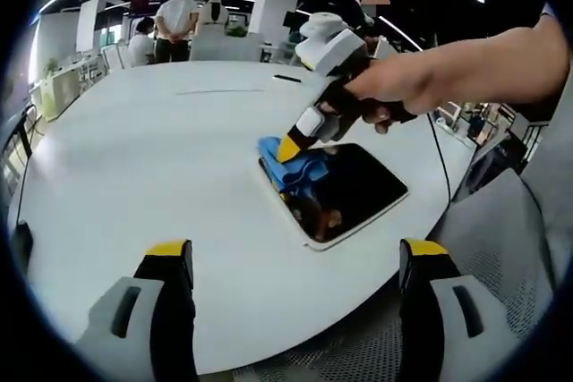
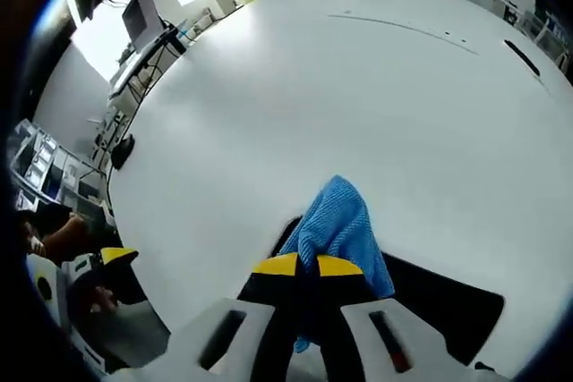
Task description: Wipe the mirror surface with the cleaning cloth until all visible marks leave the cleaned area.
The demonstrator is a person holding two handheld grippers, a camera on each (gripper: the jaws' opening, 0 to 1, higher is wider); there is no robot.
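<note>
We see a wide white tabletop [image 1: 161, 176] with a dark rectangular mirror [image 1: 358, 190] lying flat near its right edge in the left gripper view. The blue cleaning cloth [image 1: 291, 167] sits bunched on the mirror's far-left corner, partly over the white frame.

Right gripper [image 1: 288, 146]: held in a person's hand [image 1: 394, 87], angled down onto the cloth. In the right gripper view its yellow-tipped fingers [image 2: 277, 265] are pressed together on the cleaning cloth [image 2: 338, 225], which bulges out ahead of them over the mirror [image 2: 448, 306] and the tabletop [image 2: 358, 96].

Left gripper [image 1: 295, 261]: its fingers [image 1: 170, 252] stand wide apart with nothing between them, held back over the near edge of the tabletop, well apart from the mirror.

We note reflections on the glass; marks cannot be told apart from them. People and white furniture stand beyond the tabletop.
</note>
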